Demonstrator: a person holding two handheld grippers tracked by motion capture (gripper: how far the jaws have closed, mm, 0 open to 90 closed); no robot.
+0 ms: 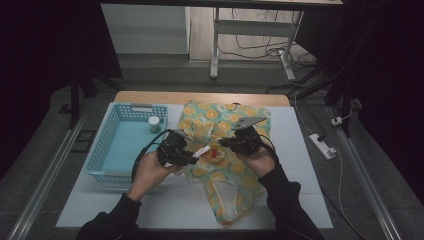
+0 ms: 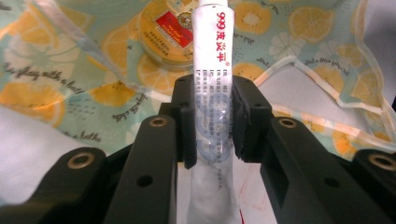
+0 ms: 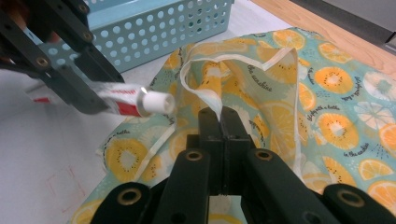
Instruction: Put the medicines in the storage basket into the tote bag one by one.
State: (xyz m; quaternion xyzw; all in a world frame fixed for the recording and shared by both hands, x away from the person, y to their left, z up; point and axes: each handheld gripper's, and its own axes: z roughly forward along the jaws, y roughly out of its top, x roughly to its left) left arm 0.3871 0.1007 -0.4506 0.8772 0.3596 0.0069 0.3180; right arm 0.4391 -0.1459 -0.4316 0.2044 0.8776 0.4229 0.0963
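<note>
on the white table top (image 1: 300, 165), near its middle, lies a mint-green cloth bag printed with orange and lemon slices (image 1: 227, 125), its pale-trimmed handles trailing toward the person. the person's left gripper (image 1: 192, 159) has its two black jaws pressed tight on a white squeeze tube with red lettering and a white screw cap (image 2: 212, 79), clamped across the flat rear part of the tube so that the capped end sticks out ahead, over the bag. in the right gripper view the cap (image 3: 158, 103) hangs just above the fabric, beside the bag's raised mouth. a round yellow tin with a red label (image 2: 169, 30) rests on the printed cloth just beyond the tube; in the high view it shows as a small red spot between the two grippers.

the right gripper (image 1: 226, 143) has its jaws shut on the cream-edged rim of the bag (image 3: 212, 100), pinching the cloth and lifting it into a peak so the opening stands up.

to the left of the bag, well apart from it, sits a light blue perforated plastic basket (image 1: 107, 150). a small white jar with a dark lid (image 1: 154, 123) stands in the basket's far right corner; its label is too small to read, and it may be a pill bottle.
</note>
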